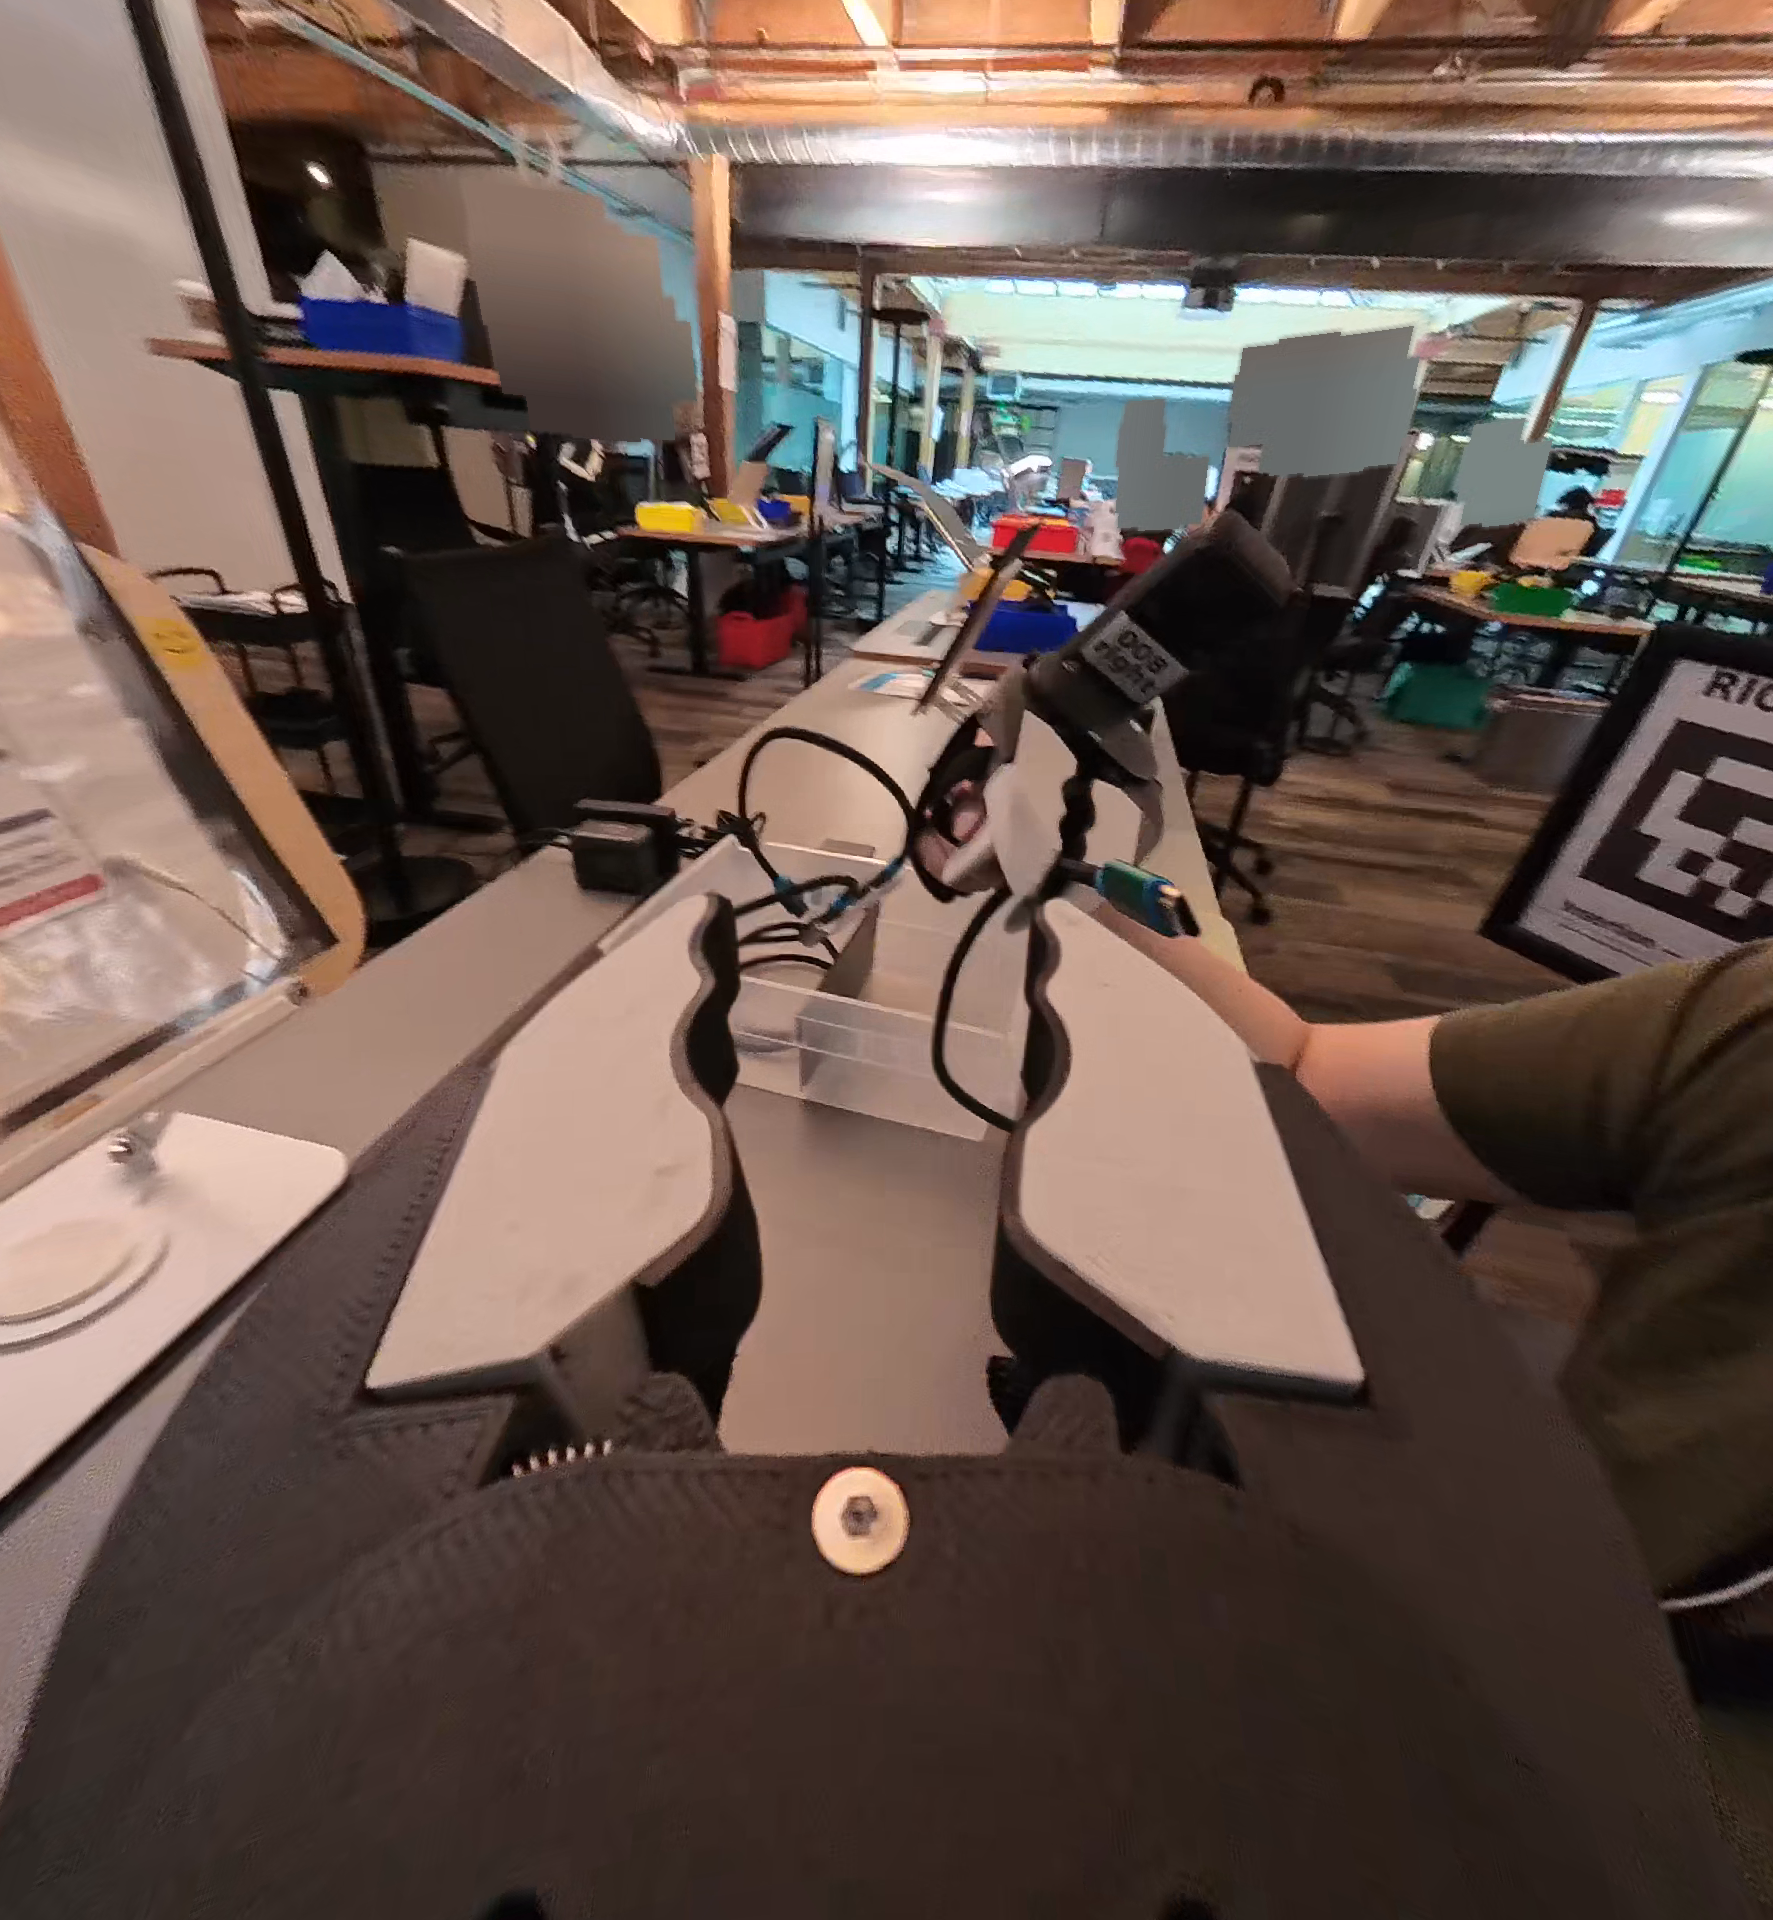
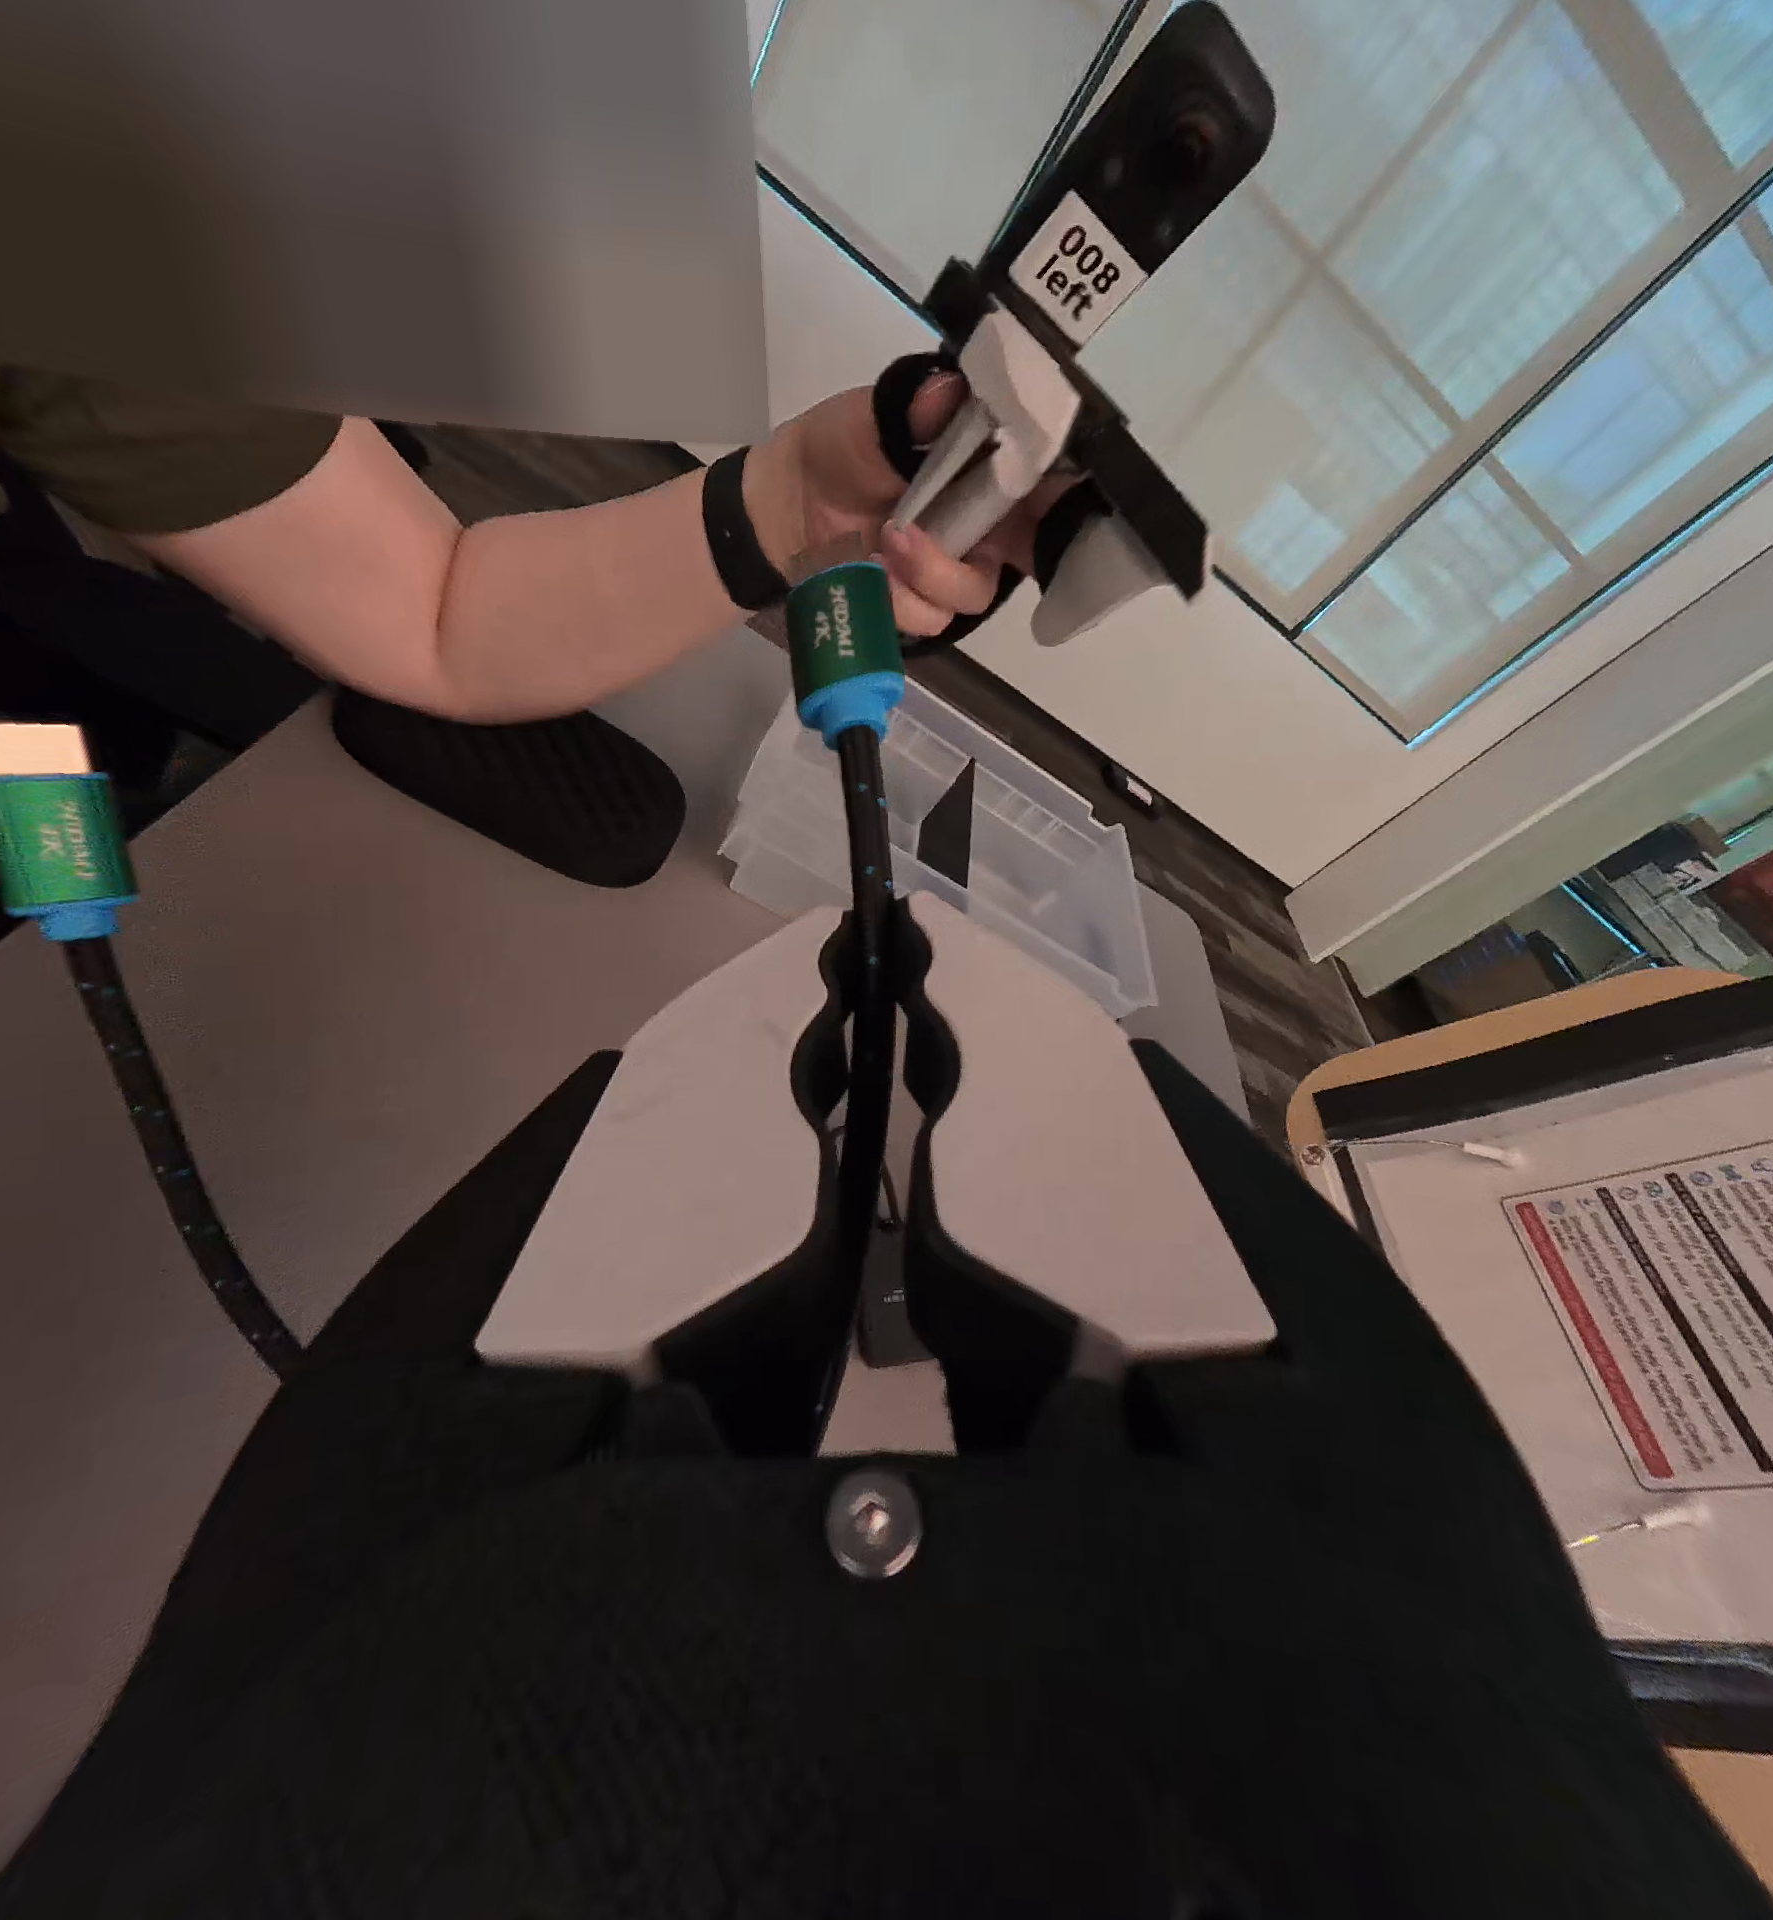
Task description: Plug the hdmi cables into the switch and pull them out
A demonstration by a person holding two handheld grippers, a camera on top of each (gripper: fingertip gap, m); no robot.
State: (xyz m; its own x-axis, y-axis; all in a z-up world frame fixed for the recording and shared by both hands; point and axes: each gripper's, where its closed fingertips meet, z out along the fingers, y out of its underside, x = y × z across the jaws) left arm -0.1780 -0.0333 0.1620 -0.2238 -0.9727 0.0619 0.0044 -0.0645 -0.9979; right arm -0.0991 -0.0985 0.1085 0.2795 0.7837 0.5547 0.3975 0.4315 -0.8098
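Right wrist view: gripper (image 2: 877,925) around HDMI cable (image 2: 866,831).

The right gripper (image 2: 874,935) was closed on a black braided cable (image 2: 866,831), whose green plug (image 2: 842,642) stood above the fingertips. A second green plug (image 2: 53,836) hung at the left, its cable curving down. Beyond, a hand (image 2: 861,499) held the left gripper (image 2: 1058,457). A clear bin (image 2: 1027,862) lay on the grey table (image 2: 342,987).
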